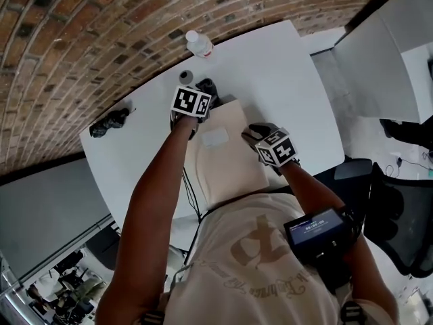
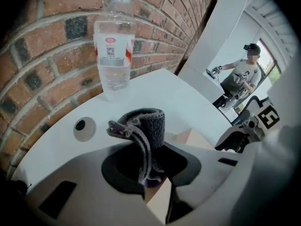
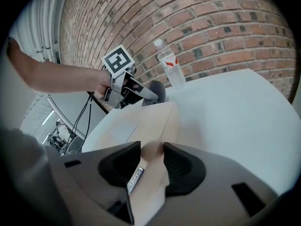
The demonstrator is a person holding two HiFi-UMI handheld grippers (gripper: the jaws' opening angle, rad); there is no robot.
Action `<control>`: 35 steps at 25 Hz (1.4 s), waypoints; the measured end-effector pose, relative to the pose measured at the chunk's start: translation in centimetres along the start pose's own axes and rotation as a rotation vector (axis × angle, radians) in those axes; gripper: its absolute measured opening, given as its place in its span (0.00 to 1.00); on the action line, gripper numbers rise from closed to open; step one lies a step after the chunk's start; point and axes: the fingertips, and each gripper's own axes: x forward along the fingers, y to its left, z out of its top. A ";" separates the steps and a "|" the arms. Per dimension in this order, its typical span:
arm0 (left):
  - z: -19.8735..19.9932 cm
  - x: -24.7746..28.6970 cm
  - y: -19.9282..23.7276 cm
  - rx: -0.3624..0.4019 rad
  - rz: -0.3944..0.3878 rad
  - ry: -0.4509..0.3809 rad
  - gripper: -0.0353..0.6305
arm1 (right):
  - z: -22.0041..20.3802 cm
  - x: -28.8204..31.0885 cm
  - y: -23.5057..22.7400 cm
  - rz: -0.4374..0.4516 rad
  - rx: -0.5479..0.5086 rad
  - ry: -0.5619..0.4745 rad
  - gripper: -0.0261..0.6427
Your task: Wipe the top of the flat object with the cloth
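Wiping is looking ready to begin rather than well along. The left gripper (image 2: 150,150) is clamping tight on the cloth (image 2: 146,125), a dark grey wad standing up out of its jaws. The right gripper (image 3: 151,158) is pinching the near right edge of the flat object (image 3: 141,119), a beige panel lying on the white table (image 1: 284,73), its jaws parted only by the thickness of that edge.

In the head view, the flat object is occupying the centre of the frame. The cloth is sitting at its far left corner, just below the bottle (image 1: 198,43) at upper centre. Whether the cloth is pressing on the top surface or hanging just above it cannot be told.

Judgement: the right gripper is steadying the panel, so the step in hand is placing the cloth for a stroke. The next move is calling for the cloth to be lowered flat onto the top and drawn across it with even pressure. The right-hand grip should be holding the panel from sliding meanwhile.

Only the head view is showing the pale label (image 1: 215,137) in the middle of the top and a dark bundle (image 1: 108,122) at the left of the table. Only the left gripper view is showing the cloth's folds and a person (image 2: 242,76) far off at upper right. The right gripper view alone is showing the pinched edge.
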 end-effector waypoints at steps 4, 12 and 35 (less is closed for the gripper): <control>-1.3 -0.9 1.4 0.024 0.016 0.008 0.20 | 0.2 0.0 -0.1 -0.012 -0.017 -0.004 0.29; -5.0 -2.9 4.7 -0.002 0.054 0.018 0.20 | -0.3 0.2 -0.1 -0.033 -0.018 0.020 0.29; -10.8 -11.7 10.8 -0.163 0.238 -0.103 0.20 | -0.2 -0.1 -0.1 -0.075 -0.018 -0.003 0.28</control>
